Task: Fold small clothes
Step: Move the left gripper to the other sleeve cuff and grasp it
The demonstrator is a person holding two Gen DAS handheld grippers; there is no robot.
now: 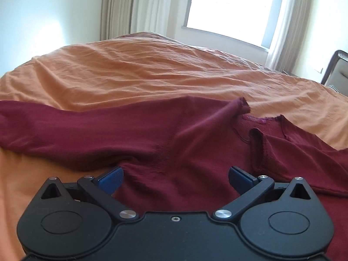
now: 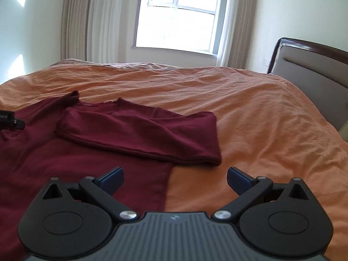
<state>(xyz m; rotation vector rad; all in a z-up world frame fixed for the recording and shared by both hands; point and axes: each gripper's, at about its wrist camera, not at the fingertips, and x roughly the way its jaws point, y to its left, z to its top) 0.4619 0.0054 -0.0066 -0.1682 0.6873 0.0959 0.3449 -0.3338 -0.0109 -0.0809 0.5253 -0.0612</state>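
While both tongs [image 1: 176, 179] gape, the maroon shirt [image 1: 152, 134] lies beneath them.

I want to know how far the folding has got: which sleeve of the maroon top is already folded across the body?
The right sleeve, doubled over the chest below the neckline. The left sleeve lies stretched outward on the orange bedcover.

Left gripper [image 1: 175, 179] and right gripper [image 2: 175, 179] both level, blue-padded fingers [image 1: 111, 179] spread wide, nothing between.
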